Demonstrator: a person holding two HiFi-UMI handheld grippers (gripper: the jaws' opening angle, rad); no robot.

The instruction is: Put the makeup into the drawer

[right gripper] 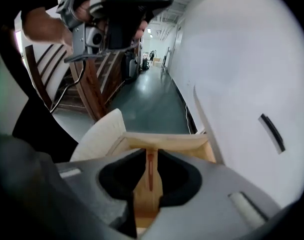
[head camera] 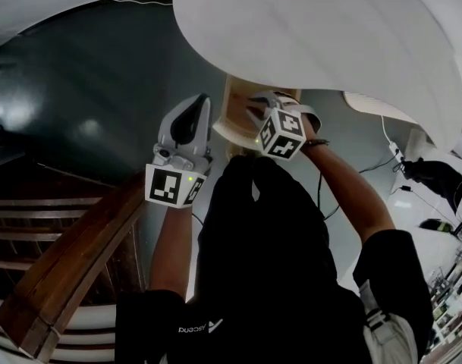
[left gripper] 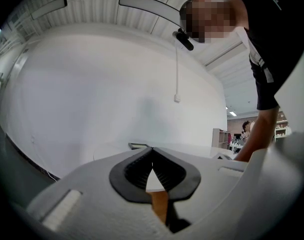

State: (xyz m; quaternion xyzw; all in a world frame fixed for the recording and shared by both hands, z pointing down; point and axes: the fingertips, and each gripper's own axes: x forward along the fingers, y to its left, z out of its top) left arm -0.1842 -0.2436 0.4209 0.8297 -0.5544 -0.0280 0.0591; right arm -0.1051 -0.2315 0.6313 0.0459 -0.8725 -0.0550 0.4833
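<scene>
An open pale wooden drawer hangs under the white table top. My right gripper is at the drawer's mouth. In the right gripper view its jaws are nearly together on a thin reddish makeup stick, with the drawer's wooden frame right behind. My left gripper is held up just left of the drawer, apart from it. Its jaws are shut with nothing between them. No other makeup shows.
A dark wooden chair or railing stands at the lower left on the dark green floor. A cream cushion sits beside the drawer. A small flat black item lies on the table. A cable trails below the table's right side.
</scene>
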